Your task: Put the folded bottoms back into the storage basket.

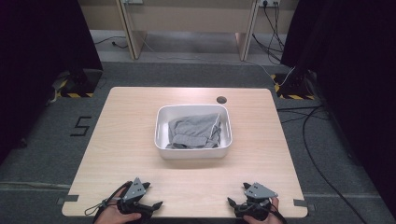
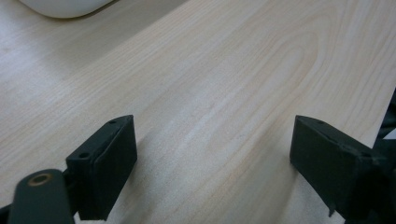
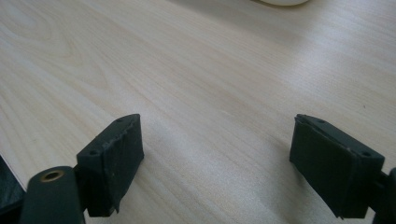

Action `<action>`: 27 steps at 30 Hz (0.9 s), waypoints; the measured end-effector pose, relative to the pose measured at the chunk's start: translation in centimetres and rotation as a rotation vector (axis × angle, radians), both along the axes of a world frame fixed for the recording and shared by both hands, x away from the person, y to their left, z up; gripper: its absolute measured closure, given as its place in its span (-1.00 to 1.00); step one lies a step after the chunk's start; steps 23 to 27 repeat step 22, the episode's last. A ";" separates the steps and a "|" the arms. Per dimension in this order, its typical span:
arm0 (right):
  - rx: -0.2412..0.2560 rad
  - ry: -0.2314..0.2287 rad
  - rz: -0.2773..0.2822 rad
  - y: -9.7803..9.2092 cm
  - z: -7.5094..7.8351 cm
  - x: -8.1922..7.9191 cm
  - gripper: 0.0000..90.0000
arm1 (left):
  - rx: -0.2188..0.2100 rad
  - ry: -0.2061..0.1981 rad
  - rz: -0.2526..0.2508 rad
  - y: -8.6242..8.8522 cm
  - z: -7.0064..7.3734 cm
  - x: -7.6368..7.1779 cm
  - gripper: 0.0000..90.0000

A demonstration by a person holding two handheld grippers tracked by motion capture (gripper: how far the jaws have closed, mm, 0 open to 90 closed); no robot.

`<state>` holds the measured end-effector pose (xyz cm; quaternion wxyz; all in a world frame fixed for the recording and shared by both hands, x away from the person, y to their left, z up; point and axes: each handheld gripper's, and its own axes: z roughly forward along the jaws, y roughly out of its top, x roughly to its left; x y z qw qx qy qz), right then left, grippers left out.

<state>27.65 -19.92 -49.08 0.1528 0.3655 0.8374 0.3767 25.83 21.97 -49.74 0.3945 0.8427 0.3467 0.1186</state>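
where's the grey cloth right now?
In the high view the grey cloth lies bunched inside the white tub at the table's centre, beyond both grippers, with the small dark hole just past the tub.

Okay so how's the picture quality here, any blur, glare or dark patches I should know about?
High view: soft overall, dark curtains at both sides nearly black, white tub and grey cloth evenly lit. Left gripper view: near fingers blurred, pale sheen on the table. Right gripper view: fingers likewise soft, with faint shadows beside them.
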 end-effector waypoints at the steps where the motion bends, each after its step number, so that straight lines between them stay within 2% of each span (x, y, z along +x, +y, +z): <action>1: 0.006 -0.007 -0.001 0.0 -0.1 0.0 -0.62 | -0.003 -0.001 0.000 -0.1 0.0 -0.1 -0.70; 27: 0.015 -0.017 0.002 0.1 -0.3 0.0 -0.63 | -0.001 0.000 -0.020 -0.1 -0.1 -0.1 -0.75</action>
